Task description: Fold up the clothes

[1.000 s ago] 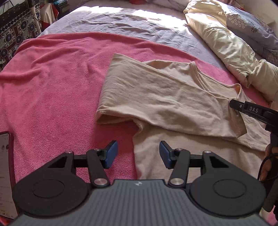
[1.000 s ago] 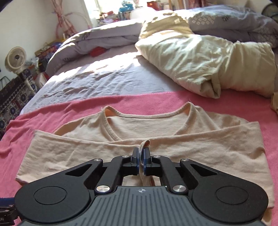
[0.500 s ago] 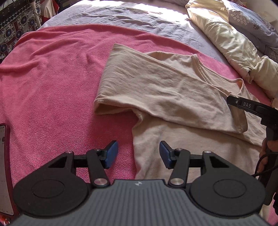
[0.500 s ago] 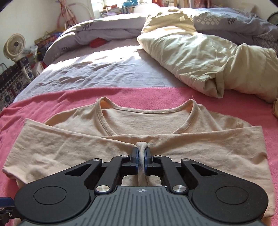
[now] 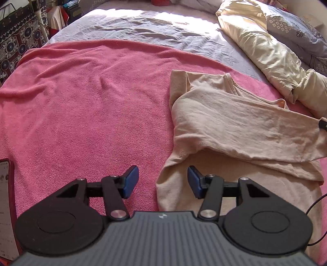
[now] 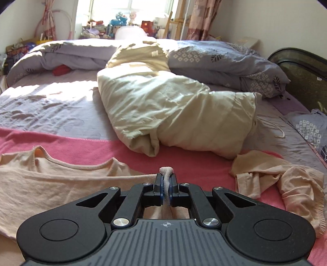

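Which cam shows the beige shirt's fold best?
Left wrist: the beige shirt lies nearly whole on the pink blanket, sleeve folded across. Right wrist shows only its neckline end and the pinch in the shut jaws.

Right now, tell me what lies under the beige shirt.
The beige shirt lies on the pink blanket, which shows all round it. A lilac sheet continues beyond the blanket. What lies beneath the blanket under the shirt is covered.

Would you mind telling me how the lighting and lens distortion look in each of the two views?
Left wrist view: sunlight nearly washes out the grey sheet, the pink blanket is evenly lit, and its far edge bows from the fisheye. Right wrist view: the window is overexposed, the cream duvet shows sun patches and soft shadows, and the corners are vignetted dark.
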`<state>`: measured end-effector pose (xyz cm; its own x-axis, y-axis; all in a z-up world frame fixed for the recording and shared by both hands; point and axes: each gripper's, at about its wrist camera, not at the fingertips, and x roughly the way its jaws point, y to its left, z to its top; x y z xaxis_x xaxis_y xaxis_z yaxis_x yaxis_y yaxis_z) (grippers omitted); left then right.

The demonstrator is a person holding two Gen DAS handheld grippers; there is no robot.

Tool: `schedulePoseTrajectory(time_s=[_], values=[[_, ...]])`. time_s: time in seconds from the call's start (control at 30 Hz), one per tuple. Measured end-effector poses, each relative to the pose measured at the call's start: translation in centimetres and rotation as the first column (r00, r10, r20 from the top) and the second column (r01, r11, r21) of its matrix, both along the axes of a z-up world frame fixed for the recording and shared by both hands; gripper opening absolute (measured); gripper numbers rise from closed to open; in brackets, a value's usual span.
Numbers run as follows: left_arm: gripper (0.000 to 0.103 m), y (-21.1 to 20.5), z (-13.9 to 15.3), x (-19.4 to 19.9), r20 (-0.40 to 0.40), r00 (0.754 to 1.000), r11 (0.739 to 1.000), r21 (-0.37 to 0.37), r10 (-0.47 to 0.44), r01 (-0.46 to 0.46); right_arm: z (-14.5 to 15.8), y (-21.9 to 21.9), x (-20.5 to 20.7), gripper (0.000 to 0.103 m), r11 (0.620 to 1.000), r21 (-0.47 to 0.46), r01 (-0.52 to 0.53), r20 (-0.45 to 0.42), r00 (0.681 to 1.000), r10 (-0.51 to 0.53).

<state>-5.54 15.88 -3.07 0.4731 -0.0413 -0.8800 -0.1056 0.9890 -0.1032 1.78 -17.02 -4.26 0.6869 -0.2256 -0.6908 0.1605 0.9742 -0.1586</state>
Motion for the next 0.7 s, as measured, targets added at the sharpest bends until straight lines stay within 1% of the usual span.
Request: schedulePoseTrajectory(time_s=[0.07,0.13,0.17,0.2,0.23,0.27,0.3,0.33,0.37,0.4,0.47,0.5,0.57,0.6,0.63,0.67,0.7], values=[[0.057,-0.4,0.0,0.2,0.006,1.0,1.0,0.027,-0.014,0.014,-2.0,-0.4,0.7,0.01,1.0,-0.014,0.012,-0.071,0.997,-0.013],[0.057,-1.1,0.2,0.3,0.02,0.999,0.997,0.07,-0.044,0.042,-3.4,-0.5,1.1,0.016,0.999,-0.047,0.005,-0.125,0.992,-0.01],[0.057,-1.5,0.3,0.3,0.032,0.997,0.993,0.094,-0.07,0.067,-3.3,-0.5,0.8,0.02,0.998,-0.057,0.005,-0.118,0.993,-0.011],[0.057,-2.0,0.4,0.3,0.044,0.994,0.989,0.115,-0.103,0.097,-3.0,-0.6,0.3,0.029,0.998,-0.062,0.01,-0.1,0.995,-0.017],[0.058,-2.7,0.6,0.2,0.058,0.986,0.979,0.142,-0.154,0.145,-2.7,-0.7,-0.1,0.036,0.998,-0.066,0.016,-0.083,0.996,-0.022],[0.06,-3.4,0.6,0.2,0.07,0.976,0.966,0.171,-0.206,0.192,-2.4,-0.9,-0.5,0.047,0.998,-0.063,0.024,-0.069,0.997,-0.028],[0.064,-4.2,0.6,0.1,0.079,0.962,0.948,0.21,-0.26,0.239,-2.2,-1.2,-0.9,0.053,0.998,-0.052,0.03,-0.058,0.998,-0.033],[0.066,-5.0,0.5,0.1,0.085,0.947,0.926,0.251,-0.31,0.28,-1.9,-1.5,-1.3,0.053,0.999,-0.038,0.031,-0.05,0.998,-0.033],[0.071,-5.8,0.2,0.1,0.093,0.933,0.904,0.3,-0.346,0.305,-1.7,-1.6,-1.7,0.053,0.999,-0.027,0.027,-0.05,0.998,-0.029],[0.072,-6.6,-0.1,0.1,0.099,0.92,0.88,0.345,-0.379,0.326,-1.7,-1.7,-1.9,0.053,1.0,-0.017,0.022,-0.055,0.998,-0.023],[0.073,-7.6,-1.0,0.7,0.098,0.905,0.839,0.427,-0.413,0.337,-1.7,-1.9,-2.4,0.053,0.999,0.035,0.001,-0.065,0.998,0.001],[0.073,-8.0,-1.4,1.0,0.098,0.908,0.82,0.476,-0.408,0.317,-1.8,-2.0,-2.6,0.053,0.998,0.069,-0.008,-0.071,0.997,0.013],[0.074,-8.4,-2.2,1.6,0.099,0.918,0.78,0.568,-0.383,0.264,-2.1,-1.9,-3.0,0.051,0.992,0.127,-0.015,-0.096,0.995,0.028],[0.075,-8.3,-2.5,1.9,0.098,0.926,0.769,0.592,-0.365,0.241,-2.3,-1.9,-3.0,0.042,0.989,0.147,-0.009,-0.119,0.993,0.027],[0.075,-8.0,-2.7,2.0,0.094,0.935,0.766,0.603,-0.342,0.22,-2.6,-1.9,-3.1,0.033,0.986,0.167,-0.002,-0.141,0.99,0.026],[0.075,-7.7,-3.0,2.1,0.091,0.943,0.762,0.616,-0.321,0.2,-2.6,-2.0,-3.2,0.011,0.984,0.177,0.009,-0.154,0.988,0.019],[0.075,-7.4,-3.2,2.0,0.089,0.949,0.751,0.634,-0.304,0.181,-2.5,-2.2,-3.5,0.006,0.984,0.179,0.023,-0.16,0.987,0.006]])
